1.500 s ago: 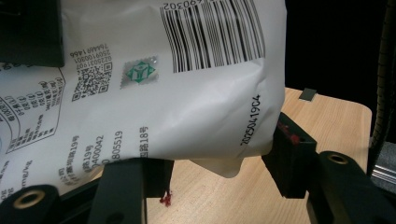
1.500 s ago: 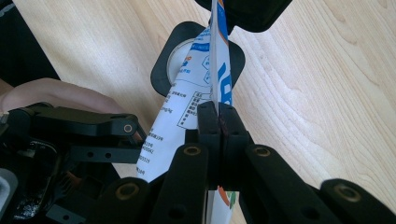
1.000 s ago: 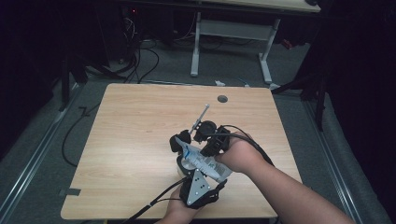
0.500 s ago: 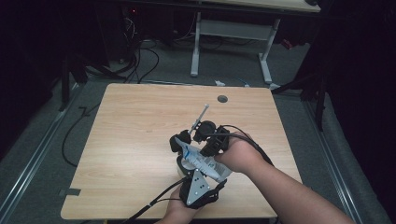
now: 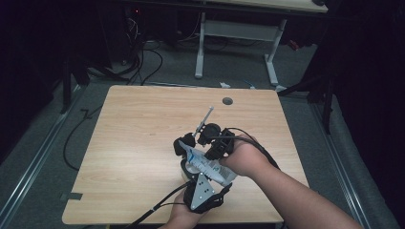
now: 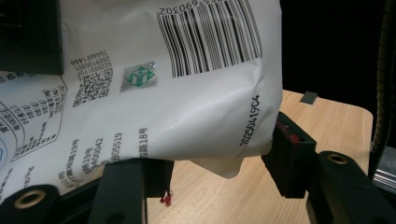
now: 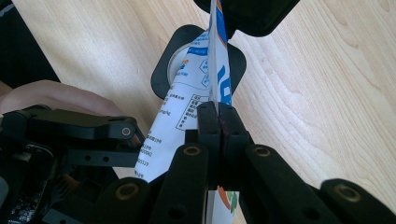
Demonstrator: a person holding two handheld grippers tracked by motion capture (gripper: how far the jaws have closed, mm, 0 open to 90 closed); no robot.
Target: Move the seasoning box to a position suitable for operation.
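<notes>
Here, low and just right of centre in the high view, both grippers hold a white printed pouch (image 5: pixel 206 167) above the wooden table (image 5: pixel 143 138), and the work in hand looks like tearing or tipping it open over a small round container. To do that well, I judge the body grip should stay steady while the pull on the edge stays short and in line with the seal, keeping the mouth over the container so nothing spills onto the wood. Starting at the left of the pair, the left gripper (image 6: pixel 219 163) has its jaws spread fairly wide around the pouch's lower body, barcode and date print facing the camera; the right-hand pad (image 6: pixel 287 154) presses the bag's creased edge, so it is grasping the pouch. Moving right, the right gripper (image 7: pixel 218 116) is clenched tight, its two pads meeting on the thin blue-and-white edge of the pouch at the centre of its view. Beyond it, in the upper middle, sits the black-rimmed container (image 7: pixel 180 56) directly under the pouch. A thin metal tool (image 5: pixel 204 119) lies on the table just above the grippers.
</notes>
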